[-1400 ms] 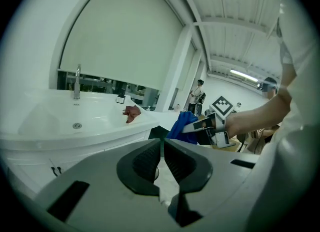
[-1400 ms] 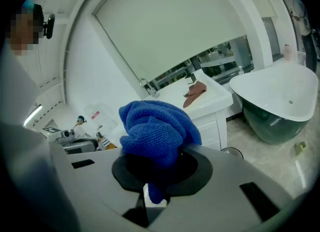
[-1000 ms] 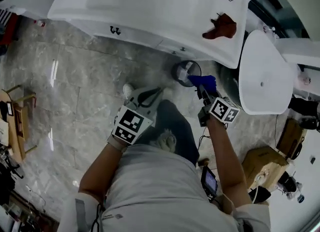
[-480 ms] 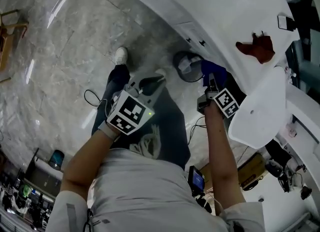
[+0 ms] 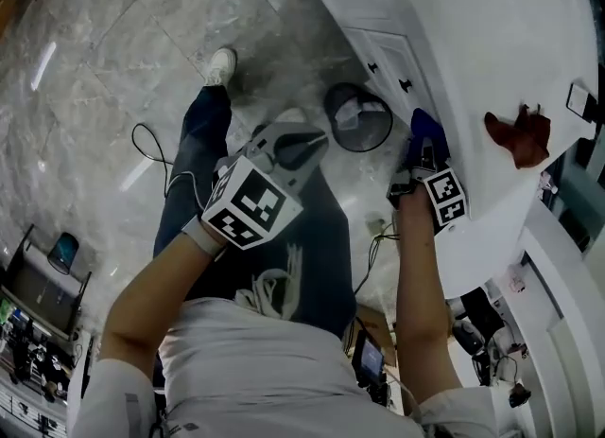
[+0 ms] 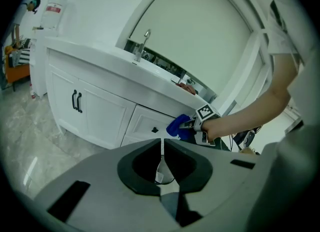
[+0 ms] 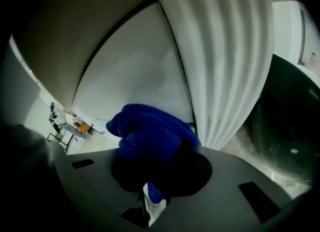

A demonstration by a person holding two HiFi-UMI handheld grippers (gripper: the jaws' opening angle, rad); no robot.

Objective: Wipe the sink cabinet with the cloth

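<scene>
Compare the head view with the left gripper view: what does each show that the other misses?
Only the head view shows the person's white shoe and the marker cube on the left gripper. Only the left gripper view shows the faucet and the pair of black door handles. Both show the white sink cabinet and the right gripper holding the blue cloth close to the cabinet's front.
</scene>
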